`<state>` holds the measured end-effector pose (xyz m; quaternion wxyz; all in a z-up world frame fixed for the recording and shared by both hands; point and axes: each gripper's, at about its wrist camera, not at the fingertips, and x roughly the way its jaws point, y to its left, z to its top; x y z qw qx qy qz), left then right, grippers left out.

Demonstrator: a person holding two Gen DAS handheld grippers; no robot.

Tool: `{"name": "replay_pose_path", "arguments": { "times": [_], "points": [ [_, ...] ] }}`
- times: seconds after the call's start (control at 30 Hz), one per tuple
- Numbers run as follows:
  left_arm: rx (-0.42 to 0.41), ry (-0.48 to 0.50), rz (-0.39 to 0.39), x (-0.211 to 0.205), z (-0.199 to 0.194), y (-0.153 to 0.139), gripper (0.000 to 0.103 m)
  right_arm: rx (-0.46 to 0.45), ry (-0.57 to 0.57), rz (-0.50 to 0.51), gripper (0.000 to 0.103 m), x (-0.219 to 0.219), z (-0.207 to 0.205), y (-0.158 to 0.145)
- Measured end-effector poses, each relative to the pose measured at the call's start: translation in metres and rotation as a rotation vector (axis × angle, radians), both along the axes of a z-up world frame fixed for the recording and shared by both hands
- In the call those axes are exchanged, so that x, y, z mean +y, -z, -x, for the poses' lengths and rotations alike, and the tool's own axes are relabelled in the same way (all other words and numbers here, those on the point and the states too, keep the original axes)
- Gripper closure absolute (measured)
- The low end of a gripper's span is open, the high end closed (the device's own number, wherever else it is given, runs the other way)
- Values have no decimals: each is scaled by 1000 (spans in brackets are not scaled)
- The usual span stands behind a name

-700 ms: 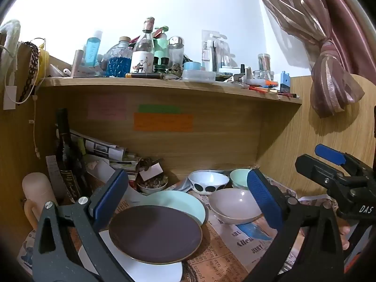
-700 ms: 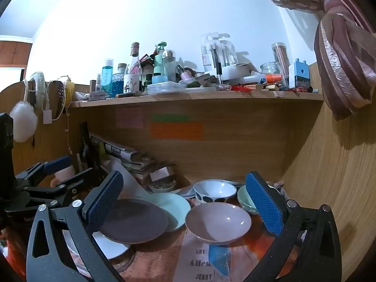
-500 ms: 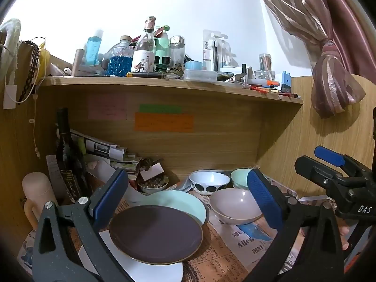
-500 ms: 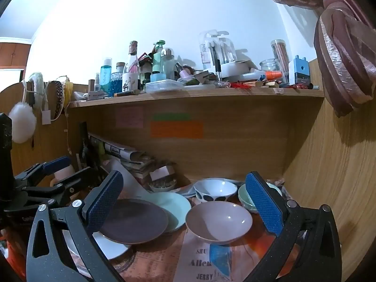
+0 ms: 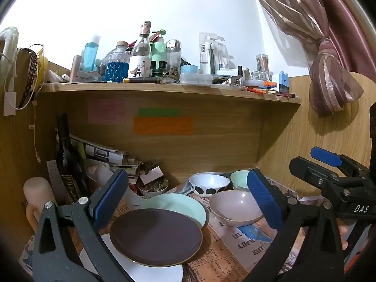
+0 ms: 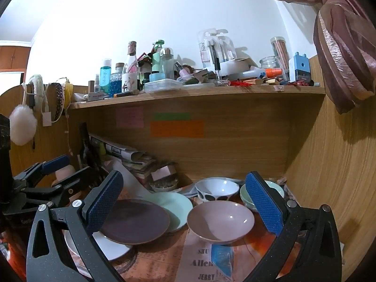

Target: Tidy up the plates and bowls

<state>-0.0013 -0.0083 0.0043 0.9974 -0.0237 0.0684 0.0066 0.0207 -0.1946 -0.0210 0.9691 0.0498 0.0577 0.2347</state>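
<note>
While nothing on the surface (image 6: 164, 256) shifts, both grippers, left gripper (image 5: 188, 195) and right gripper (image 6: 185, 202), stay wide open and empty, sorting not yet begun.

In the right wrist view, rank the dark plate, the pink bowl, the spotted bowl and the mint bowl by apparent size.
1. dark plate and pink bowl: look about equally wide, so no ranking between them.
2. spotted bowl: clearly smaller, though it sits farther back.
3. mint bowl: partly hidden behind the right finger, so unsure.
</note>
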Motion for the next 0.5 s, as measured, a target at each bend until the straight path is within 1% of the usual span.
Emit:
{"name": "replay_pose_path", "arguments": {
  "times": [0.5],
  "points": [
    [-1,1,-1,-1,1,0,0,-9,-9,5,0,3,3,0]
  ]
}}
